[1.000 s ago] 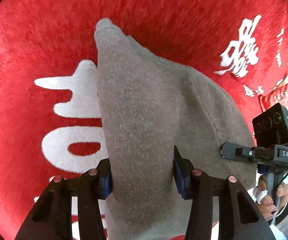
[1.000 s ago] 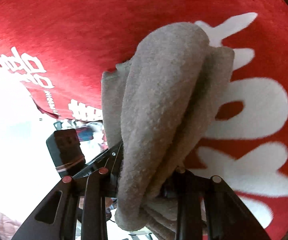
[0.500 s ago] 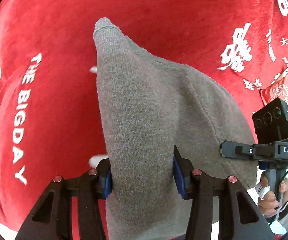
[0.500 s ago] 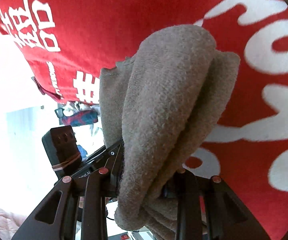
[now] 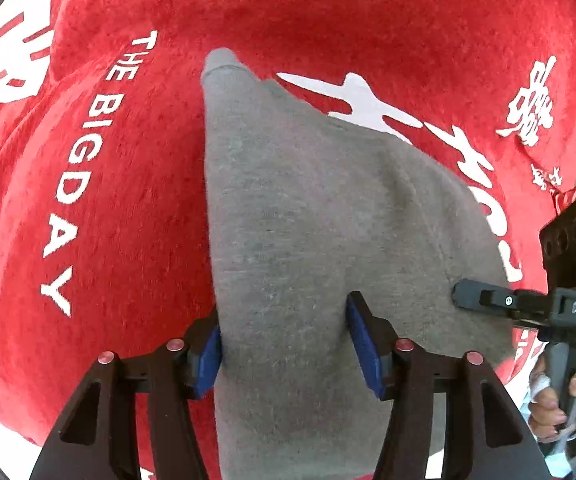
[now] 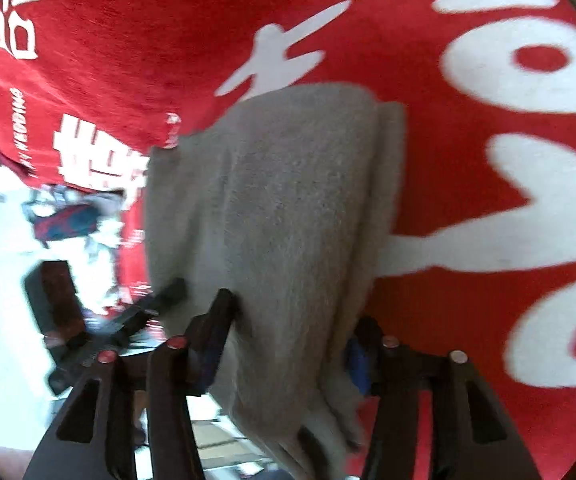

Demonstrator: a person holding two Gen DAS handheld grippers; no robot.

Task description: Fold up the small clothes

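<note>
Red cloth with white lettering: covers the surface. Grey garment: draped over the cloth, folded in layers, spanning both grippers. Left gripper: jaws just widened, garment between blue pads. Right gripper: jaws just widened, garment bundle between them; contact unclear, picture blurred.

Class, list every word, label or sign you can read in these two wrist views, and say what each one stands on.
"THE BIG DAY": white letters on the red cloth, left wrist view.
"DAS": small label on the right gripper, left wrist view.
"WEDDING": small white word on the red cloth's edge, right wrist view; the letters before it are blurred.
Large white characters and big rounded shapes on the cloth: too cropped or blurred to read.
Grey garment: no text.
</note>
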